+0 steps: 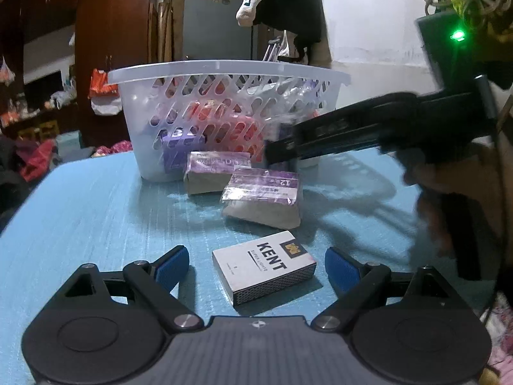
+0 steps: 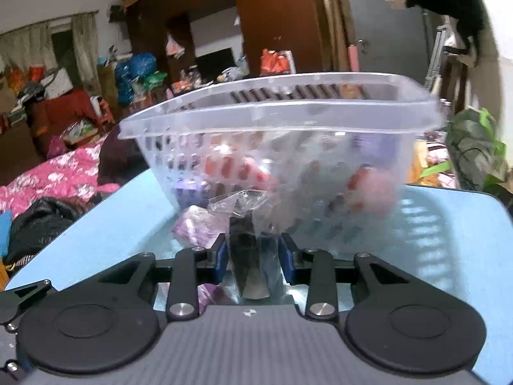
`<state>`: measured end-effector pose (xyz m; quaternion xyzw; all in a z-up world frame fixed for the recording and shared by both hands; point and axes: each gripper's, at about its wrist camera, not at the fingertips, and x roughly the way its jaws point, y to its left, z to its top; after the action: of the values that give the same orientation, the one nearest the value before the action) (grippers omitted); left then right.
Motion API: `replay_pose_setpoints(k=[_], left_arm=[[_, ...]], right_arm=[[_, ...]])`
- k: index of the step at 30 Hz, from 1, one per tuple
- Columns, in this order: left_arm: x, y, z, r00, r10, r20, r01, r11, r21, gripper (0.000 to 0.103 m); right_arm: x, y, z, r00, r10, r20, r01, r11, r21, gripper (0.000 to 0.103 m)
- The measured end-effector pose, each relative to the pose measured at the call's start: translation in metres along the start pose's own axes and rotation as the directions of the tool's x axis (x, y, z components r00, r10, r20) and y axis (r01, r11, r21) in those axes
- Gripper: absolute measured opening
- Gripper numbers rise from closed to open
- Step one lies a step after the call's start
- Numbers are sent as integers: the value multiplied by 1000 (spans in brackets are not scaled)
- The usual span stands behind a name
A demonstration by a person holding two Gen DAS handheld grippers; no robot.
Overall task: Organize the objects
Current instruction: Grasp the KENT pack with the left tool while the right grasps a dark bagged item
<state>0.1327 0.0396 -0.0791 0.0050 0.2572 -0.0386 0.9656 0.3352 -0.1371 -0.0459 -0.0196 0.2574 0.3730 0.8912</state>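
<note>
Right wrist only: right gripper (image 2: 255, 256) clamps wrapped item (image 2: 250, 256).

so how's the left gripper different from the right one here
The left gripper is open, its blue pads either side of the KENT box on the table. The right gripper is shut on a dark plastic-wrapped item, aimed at the basket. Both have blue pads and black linkages.

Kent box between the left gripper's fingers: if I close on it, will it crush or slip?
The Kent box looks like thin cardboard, so probably light and crushable under a hard squeeze. It lies flat on the table, so tipping seems unlikely. It sits skewed between the open left gripper, so it may rotate on closing.
</note>
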Motion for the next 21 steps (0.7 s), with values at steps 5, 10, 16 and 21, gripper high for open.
replay_pose_setpoints(k=[5,10,16,21], left_arm=[[2,-9,0,999,28,18,-28,1000,12,80],[-2,8,-1,997,-41,71,48,994,-97,69],[-19,14,3,986,-36,164,51,995,-91,69],[-25,17,4,975,-48,215,61,997,-52,69]], right_arm=[[-29,-14,-9,998,-11,54,10,1000,26,37],[-54,-16,-24,994,2,107,-6,999,42,37],[-58,-14,-34,991,-6,135,-4,997,75,37],[-55,-15,-42,990,-8,144,-4,996,88,37]])
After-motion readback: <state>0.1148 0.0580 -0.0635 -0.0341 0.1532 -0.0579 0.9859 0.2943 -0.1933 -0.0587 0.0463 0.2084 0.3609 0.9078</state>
